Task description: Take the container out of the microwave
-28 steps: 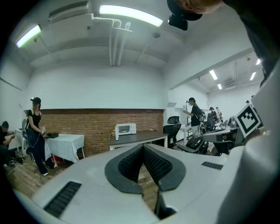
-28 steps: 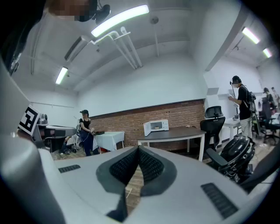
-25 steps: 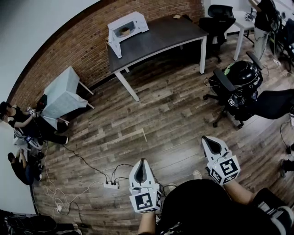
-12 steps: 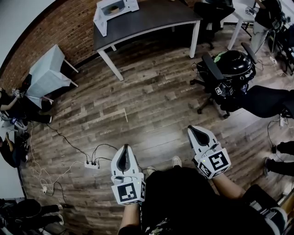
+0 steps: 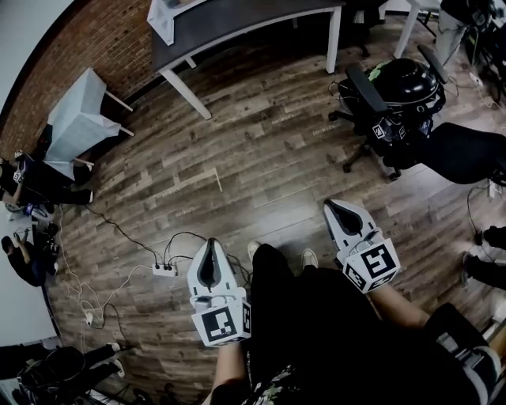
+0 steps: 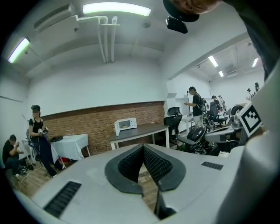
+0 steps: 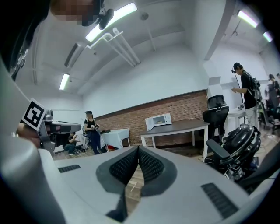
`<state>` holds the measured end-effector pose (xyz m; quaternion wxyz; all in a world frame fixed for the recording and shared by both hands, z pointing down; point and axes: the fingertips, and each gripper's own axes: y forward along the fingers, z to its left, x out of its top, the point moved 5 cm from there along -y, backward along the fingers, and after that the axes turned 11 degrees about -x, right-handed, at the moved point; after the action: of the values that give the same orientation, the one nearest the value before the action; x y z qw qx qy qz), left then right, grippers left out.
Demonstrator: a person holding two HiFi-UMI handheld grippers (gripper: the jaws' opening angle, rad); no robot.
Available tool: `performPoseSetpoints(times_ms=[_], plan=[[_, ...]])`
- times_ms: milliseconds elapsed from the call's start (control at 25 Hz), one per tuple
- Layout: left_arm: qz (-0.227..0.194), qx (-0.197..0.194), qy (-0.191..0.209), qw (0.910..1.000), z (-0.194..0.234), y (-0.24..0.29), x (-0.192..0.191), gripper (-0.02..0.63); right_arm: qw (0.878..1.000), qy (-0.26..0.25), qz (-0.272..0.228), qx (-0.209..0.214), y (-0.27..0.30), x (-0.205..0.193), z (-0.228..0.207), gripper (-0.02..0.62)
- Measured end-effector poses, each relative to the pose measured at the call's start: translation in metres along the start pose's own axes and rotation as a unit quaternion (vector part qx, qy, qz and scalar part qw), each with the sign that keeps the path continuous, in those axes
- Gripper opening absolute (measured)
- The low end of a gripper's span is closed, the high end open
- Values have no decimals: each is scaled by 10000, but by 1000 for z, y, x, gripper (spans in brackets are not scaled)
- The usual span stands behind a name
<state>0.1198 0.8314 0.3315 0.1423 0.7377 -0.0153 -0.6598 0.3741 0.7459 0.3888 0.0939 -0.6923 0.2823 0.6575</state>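
The white microwave (image 6: 126,125) stands at the left end of a dark table (image 6: 144,131) against the brick wall, far across the room. It also shows in the right gripper view as the microwave (image 7: 158,120), and only its corner (image 5: 160,11) shows at the head view's top edge. Whatever is inside is too small to make out. My left gripper (image 5: 210,244) is shut and empty, held low over the wooden floor. My right gripper (image 5: 333,206) is likewise shut and empty. In their own views the left gripper (image 6: 142,147) and the right gripper (image 7: 138,148) have their pads meeting.
A black office chair (image 5: 395,95) with gear on it stands at the right. A power strip (image 5: 164,269) with cables lies on the floor at the left. A cloth-covered small table (image 5: 75,126) and people (image 5: 20,186) are at the far left. A person (image 7: 89,131) stands by the wall.
The table and microwave have slid up to the head view's top edge. Both grippers have shifted a little left and lower in the frame, still shut. My shoes now show between them.
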Motion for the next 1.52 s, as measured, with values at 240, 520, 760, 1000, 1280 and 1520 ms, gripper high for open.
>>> performPoseSetpoints(times_ms=[240, 520, 760, 1000, 1280, 1520], plan=[[111, -3, -89, 9999, 13, 23, -11, 9, 9997, -71, 218, -36, 28, -4, -11, 63], [277, -230, -323, 9988, 68, 93, -31, 9, 9987, -168, 422, -245, 105, 3, -7, 63], [100, -348, -321, 9988, 127, 158, -5, 8, 9985, -263, 422, -237, 187, 37, 4, 63], [68, -322, -236, 9992, 193, 194, 4, 9, 9995, -113, 252, -172, 268, 71, 26, 63], [-314, -343, -22, 9989, 249, 236, 20, 9, 9986, -443, 87, -270, 313, 95, 46, 63], [-517, -686, -191, 9961, 279, 270, 18, 9, 9966, -526, -46, -639, 343, 112, 51, 63]])
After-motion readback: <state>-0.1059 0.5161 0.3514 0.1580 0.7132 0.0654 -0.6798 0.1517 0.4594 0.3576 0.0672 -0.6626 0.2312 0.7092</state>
